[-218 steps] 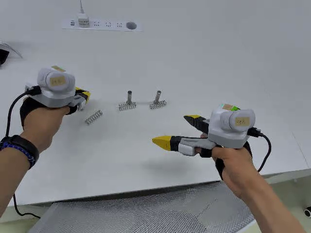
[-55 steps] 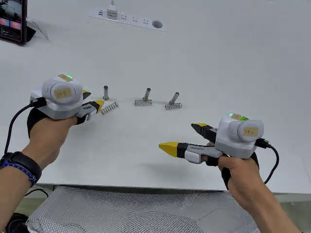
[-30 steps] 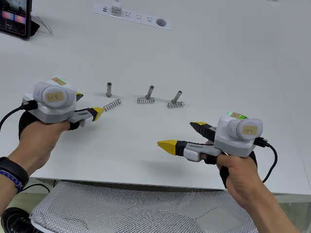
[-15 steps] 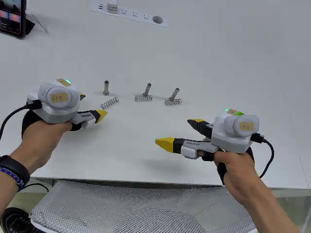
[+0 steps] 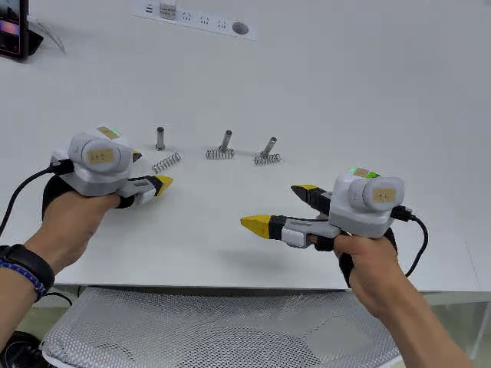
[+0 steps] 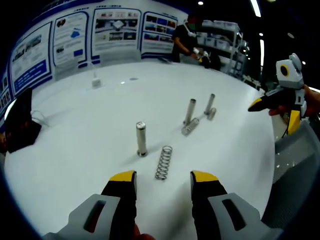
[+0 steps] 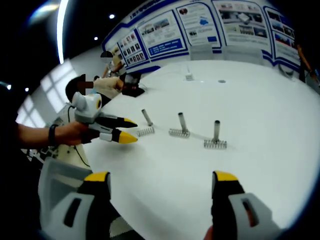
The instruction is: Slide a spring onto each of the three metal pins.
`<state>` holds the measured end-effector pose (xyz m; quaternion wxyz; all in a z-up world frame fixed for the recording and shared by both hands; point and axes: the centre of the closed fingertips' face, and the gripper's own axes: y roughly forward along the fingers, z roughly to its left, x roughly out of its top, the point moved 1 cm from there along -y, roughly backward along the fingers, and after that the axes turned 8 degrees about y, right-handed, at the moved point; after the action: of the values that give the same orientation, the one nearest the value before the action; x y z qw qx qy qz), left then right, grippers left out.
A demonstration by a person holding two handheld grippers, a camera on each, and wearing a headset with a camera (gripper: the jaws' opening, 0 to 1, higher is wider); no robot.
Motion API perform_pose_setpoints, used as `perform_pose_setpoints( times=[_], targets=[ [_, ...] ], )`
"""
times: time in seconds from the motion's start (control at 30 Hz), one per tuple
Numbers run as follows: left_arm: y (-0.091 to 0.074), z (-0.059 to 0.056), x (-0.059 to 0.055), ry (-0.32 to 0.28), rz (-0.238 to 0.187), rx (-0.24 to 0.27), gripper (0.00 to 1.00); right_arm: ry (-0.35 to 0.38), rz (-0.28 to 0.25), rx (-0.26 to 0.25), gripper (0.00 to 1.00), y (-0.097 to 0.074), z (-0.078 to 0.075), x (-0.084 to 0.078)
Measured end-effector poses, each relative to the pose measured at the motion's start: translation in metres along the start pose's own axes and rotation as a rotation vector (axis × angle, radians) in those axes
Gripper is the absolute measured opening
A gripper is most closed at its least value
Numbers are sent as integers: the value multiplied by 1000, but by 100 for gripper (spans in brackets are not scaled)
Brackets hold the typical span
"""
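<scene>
Three metal pins stand upright in a row on the white table: left pin [image 5: 160,138], middle pin [image 5: 225,141], right pin [image 5: 268,147]. A loose spring lies flat beside each: left spring [image 5: 166,162], middle spring [image 5: 219,154], right spring [image 5: 267,159]. My left gripper [image 5: 150,170] is open and holds nothing, a little short of the left spring [image 6: 163,162] and left pin [image 6: 141,139]. My right gripper [image 5: 278,205] is open wide with nothing in it, nearer me than the right pin [image 7: 216,130] and its spring [image 7: 215,144].
A white power strip [image 5: 196,19] lies at the table's far edge. A dark screen [image 5: 11,29] stands at the far left. The table's near edge [image 5: 230,285] runs just below the hands, with a mesh chair [image 5: 207,330] under it.
My left gripper has drawn back toward me from the left spring, which stays flat on the table. The right gripper has barely moved. The head camera has shifted a little.
</scene>
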<state>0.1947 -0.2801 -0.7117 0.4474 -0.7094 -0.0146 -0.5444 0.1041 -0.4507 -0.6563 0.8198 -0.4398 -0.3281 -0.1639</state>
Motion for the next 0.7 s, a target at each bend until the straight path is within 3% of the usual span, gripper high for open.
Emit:
perform_pose_setpoints(
  times=[0.7],
  targets=[
    [13,-2,-2,19,15,-2,27,6,1,0,85,1,-2,-1]
  ],
)
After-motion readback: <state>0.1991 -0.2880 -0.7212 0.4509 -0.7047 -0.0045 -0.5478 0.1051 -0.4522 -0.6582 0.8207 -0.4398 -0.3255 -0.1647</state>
